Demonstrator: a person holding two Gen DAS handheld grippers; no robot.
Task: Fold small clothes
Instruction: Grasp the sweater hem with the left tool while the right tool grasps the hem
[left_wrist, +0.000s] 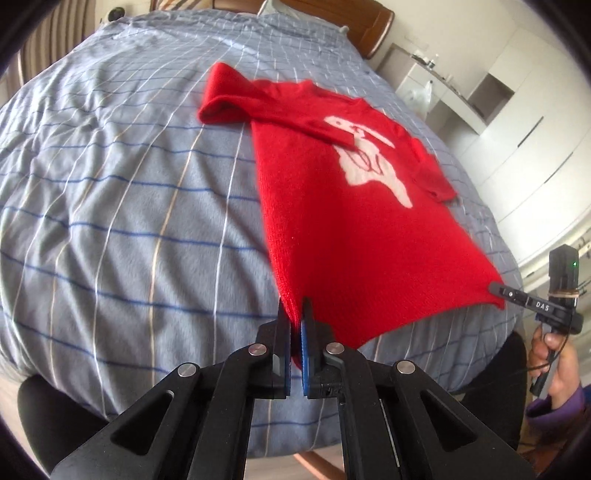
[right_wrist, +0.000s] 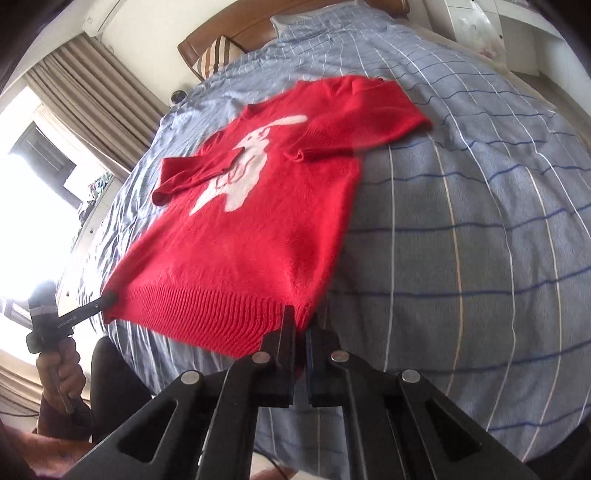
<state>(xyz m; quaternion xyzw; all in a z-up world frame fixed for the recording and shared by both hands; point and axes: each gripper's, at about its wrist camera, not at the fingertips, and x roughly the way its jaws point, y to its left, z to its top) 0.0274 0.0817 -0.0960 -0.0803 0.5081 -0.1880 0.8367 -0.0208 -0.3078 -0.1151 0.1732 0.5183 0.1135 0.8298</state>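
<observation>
A small red sweater (left_wrist: 332, 206) with a white animal figure (left_wrist: 364, 158) on its chest lies spread face up on the bed (left_wrist: 110, 177), over the blue-grey checked quilt. Its collar end points toward the wooden headboard (right_wrist: 229, 33), and its ribbed hem (right_wrist: 207, 314) is lifted at the foot end of the bed. Both sleeves are already folded in across the sweater's chest, one cuff lying against the white figure.

The left gripper (left_wrist: 297, 317) is closed tight on one hem corner of the sweater, the red knit pinched between its blue-faced pads (left_wrist: 306, 343). The right gripper (right_wrist: 300, 325) is clamped on the other hem corner, its jaws pressed together with the ribbed edge caught between them. Between the two grippers the hem hangs taut and raised off the quilt, while the part of the sweater nearer the headboard rests on it.

A striped pillow (right_wrist: 216, 55) leans against the headboard. White cupboards (left_wrist: 517, 140) stand beyond the sweater's far side, and brown curtains (right_wrist: 85, 85) hang by the bright window on the other side of the bed.
</observation>
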